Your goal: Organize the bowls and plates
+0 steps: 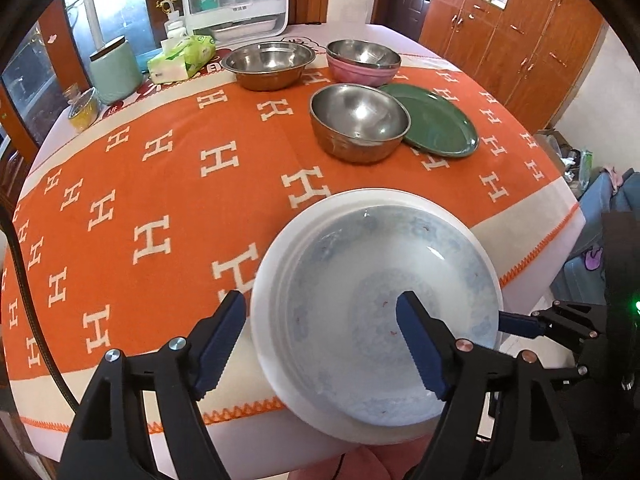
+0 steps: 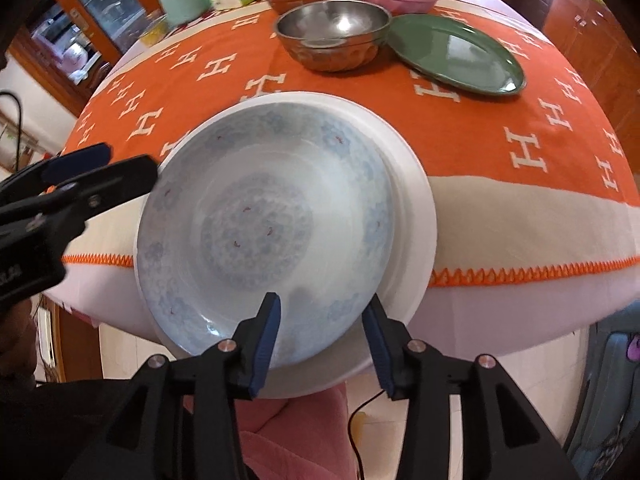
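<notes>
With the blue-patterned plate (image 2: 264, 224) nested off-centre on the white plate (image 2: 416, 208) at the desk's (image 1: 160, 208) near edge, overhanging it, the left tool (image 1: 320, 344) and right tool (image 2: 320, 340) both stand open astride its rim, gripping nothing, apparently because the stacking is done.

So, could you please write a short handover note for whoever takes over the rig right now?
Left gripper: open, straddling the left rim of the blue-patterned plate.
Right gripper: open at that plate's near rim.
Done: patterned plate sits on the white plate at the table's near edge, overhanging.
Left: steel bowl, green plate, wide steel bowl and the pink bowl stack are still spread out.
</notes>
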`<state>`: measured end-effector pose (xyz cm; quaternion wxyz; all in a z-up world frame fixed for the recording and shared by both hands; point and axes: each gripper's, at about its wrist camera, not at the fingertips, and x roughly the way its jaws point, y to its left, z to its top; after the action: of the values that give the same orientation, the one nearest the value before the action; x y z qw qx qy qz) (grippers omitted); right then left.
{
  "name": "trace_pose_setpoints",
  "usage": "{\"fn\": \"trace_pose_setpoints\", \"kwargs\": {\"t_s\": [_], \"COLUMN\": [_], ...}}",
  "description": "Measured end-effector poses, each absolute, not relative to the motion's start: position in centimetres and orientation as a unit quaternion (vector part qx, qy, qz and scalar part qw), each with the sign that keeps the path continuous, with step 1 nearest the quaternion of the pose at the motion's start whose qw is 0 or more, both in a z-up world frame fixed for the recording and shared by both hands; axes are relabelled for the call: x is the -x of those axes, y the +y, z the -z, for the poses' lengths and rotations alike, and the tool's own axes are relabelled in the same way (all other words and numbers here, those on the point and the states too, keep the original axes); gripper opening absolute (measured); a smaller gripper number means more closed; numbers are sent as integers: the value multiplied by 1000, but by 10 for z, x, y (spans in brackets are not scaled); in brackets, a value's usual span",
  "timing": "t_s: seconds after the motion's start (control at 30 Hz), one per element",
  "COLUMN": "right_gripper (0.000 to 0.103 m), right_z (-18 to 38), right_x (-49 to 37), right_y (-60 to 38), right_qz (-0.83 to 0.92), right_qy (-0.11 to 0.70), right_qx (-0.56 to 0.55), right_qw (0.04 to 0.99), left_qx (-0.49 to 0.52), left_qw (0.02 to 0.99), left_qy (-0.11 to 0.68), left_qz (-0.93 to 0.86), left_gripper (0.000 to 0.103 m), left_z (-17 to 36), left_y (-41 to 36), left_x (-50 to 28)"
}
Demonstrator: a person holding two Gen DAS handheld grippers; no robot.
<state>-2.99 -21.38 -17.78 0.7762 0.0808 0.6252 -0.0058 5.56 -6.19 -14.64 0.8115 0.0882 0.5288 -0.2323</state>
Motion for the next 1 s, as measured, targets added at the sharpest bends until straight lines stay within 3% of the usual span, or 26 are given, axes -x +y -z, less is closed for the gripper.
{"fn": "trace_pose_setpoints", "kwargs": {"t_s": [0.17, 0.73, 1.0], "right_gripper": [60, 61, 61], "right_z": [160, 139, 127], "right_x": [36, 61, 60], "right_y": [-213, -214, -254], "right_qz": [53, 139, 134], "right_qy": [599, 506, 462], "right_qx": [-94, -98, -69], "right_qw": [794, 846, 874], "left_qx": [-95, -97, -44], "left_qw": [810, 807, 813], "left_qy": [517, 472, 465], "left_qz": [260, 341, 347], "left_gripper": [78, 82, 82], "left_z": [135, 130, 122], "left_y": [-48, -53, -80], "left_x": [-59, -57, -66]}}
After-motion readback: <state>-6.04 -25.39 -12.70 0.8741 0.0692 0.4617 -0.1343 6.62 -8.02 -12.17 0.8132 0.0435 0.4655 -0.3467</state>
